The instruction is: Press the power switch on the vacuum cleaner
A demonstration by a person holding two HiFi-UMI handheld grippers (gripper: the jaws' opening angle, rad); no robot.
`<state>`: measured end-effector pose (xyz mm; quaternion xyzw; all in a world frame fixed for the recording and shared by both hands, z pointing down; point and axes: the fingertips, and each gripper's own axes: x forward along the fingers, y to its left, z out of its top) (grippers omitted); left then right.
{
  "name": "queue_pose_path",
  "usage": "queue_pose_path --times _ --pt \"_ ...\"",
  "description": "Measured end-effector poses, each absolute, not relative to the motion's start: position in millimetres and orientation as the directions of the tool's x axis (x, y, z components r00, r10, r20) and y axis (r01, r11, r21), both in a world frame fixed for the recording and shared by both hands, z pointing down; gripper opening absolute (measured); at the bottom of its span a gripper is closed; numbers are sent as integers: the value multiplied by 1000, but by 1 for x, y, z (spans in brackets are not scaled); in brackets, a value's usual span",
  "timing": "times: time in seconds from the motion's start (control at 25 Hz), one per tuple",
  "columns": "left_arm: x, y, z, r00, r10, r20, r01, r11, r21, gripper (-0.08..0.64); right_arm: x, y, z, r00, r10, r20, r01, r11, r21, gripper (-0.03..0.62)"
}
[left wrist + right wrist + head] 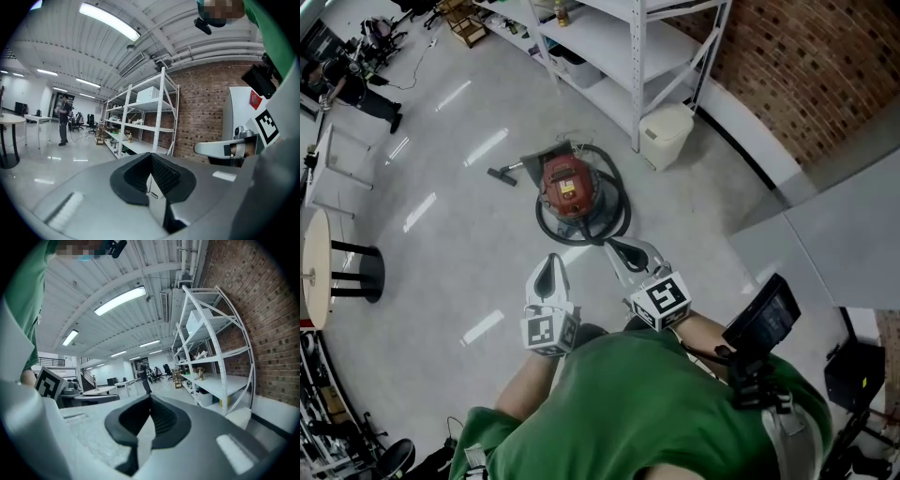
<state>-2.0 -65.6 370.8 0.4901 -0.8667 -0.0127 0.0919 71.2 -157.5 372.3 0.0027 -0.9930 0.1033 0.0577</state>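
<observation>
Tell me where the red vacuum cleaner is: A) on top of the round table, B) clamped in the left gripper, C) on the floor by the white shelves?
C: the vacuum cleaner stands on the floor just in front of the shelves, its hose looped around it.

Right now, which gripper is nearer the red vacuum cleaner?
Right. The right gripper is just short of the hose looped round the vacuum cleaner; the left gripper sits slightly farther back.

Bright ceiling strip lights; glare streaks on glossy floor; gripper views fisheye-warped, corners dark.
</observation>
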Motion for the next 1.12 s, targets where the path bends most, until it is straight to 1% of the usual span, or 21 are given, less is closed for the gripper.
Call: queue_pose_path --times 0.24,0.56,0.8,1.12 --pt "-10 -67 374 -533 -833 150 -829 549 106 6 61 -164 376 -992 29 124 2 978 -209 2" --pt "-47 -75 388 -565 -806 176 -798 588 130 6 24 -179 389 -985 57 161 21 976 -216 2" --pt "-92 -81 405 -551 -812 193 -797 581 167 6 -22 -188 404 -977 45 208 3 980 -200 2" --pt "-176 -92 443 -536 -807 248 -792 582 184 6 -96 -212 427 -961 21 277 -28 985 -171 3"
